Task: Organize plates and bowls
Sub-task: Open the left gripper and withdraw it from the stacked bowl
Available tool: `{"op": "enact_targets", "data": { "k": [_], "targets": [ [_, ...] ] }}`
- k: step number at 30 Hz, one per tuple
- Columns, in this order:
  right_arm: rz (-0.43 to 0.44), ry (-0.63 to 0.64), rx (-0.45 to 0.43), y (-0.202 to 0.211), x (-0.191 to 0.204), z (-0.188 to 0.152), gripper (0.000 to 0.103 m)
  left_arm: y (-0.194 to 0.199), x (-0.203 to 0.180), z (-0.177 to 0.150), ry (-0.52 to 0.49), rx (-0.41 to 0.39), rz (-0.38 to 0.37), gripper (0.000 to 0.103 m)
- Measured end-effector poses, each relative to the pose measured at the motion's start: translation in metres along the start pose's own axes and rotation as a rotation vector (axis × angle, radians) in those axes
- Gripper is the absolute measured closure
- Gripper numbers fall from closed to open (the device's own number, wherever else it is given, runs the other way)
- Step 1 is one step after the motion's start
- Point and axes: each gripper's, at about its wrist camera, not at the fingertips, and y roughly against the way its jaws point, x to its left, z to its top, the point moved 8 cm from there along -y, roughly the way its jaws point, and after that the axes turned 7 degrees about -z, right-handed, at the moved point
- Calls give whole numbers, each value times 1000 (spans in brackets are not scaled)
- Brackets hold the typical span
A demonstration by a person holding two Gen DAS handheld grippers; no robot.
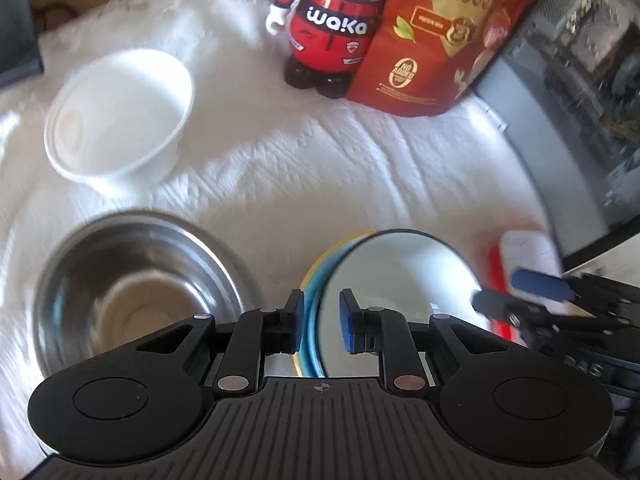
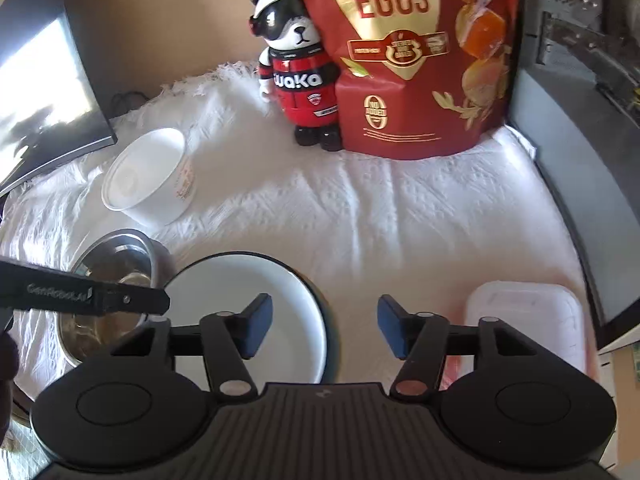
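White cloth (image 2: 360, 216): left gripper (image 1: 321, 320) pinching plate stack (image 1: 394, 280) rim, right gripper (image 2: 325, 330) spread, empty. Steel bowl (image 1: 136, 292), white bowl (image 1: 120, 116) still loose.

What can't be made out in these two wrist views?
- Stack of plates, left wrist view: count unclear; white black-rimmed top plate and left gripper cover the rest.
- Steel bowl, right wrist view: partly hidden by the left gripper.
- Red-and-white lidded box: blurred, behind the right gripper.
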Motion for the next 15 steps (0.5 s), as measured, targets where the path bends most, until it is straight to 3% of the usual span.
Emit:
{"op": "enact_targets", "data": {
  "k": [2,9,15],
  "targets": [
    [19,-31,58,-7,-5,-8,44,-4,-1,2,-26,8,31,81],
    [110,-181,210,-36,-13,-38,44,-21,1,5,-32,55,17,78],
    [196,-239,286,-56,-1,-49,44,-38,8,9,16,77,-42,72]
  ]
}}
